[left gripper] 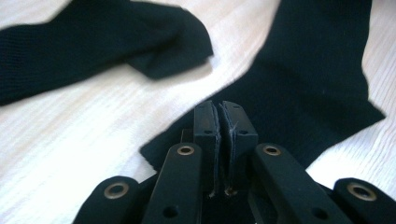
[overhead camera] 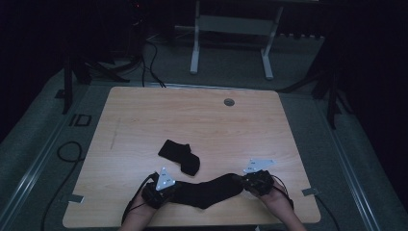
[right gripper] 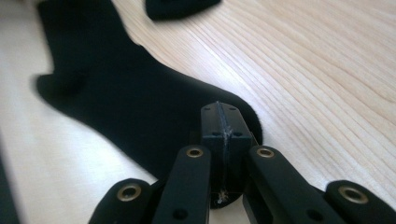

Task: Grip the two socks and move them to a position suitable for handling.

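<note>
A long black sock (overhead camera: 207, 191) lies stretched along the front of the wooden table (overhead camera: 192, 115), between my two grippers. My left gripper (overhead camera: 174, 188) is shut on its cuff end; in the left gripper view the jaws (left gripper: 219, 116) pinch the sock's edge (left gripper: 303, 84). My right gripper (overhead camera: 242, 180) is shut on the other end, and the right gripper view has its jaws (right gripper: 223, 121) closed on the rounded tip of the sock (right gripper: 116, 93). A second black sock (overhead camera: 179, 156) lies bunched just behind it, loose on the table (left gripper: 93, 42) (right gripper: 177, 7).
A round grey grommet (overhead camera: 229, 102) sits near the table's far edge. A white desk frame (overhead camera: 195, 48) stands on the floor beyond the table. Cables (overhead camera: 67, 149) loop on the floor at the left. The person's forearms come in over the front edge.
</note>
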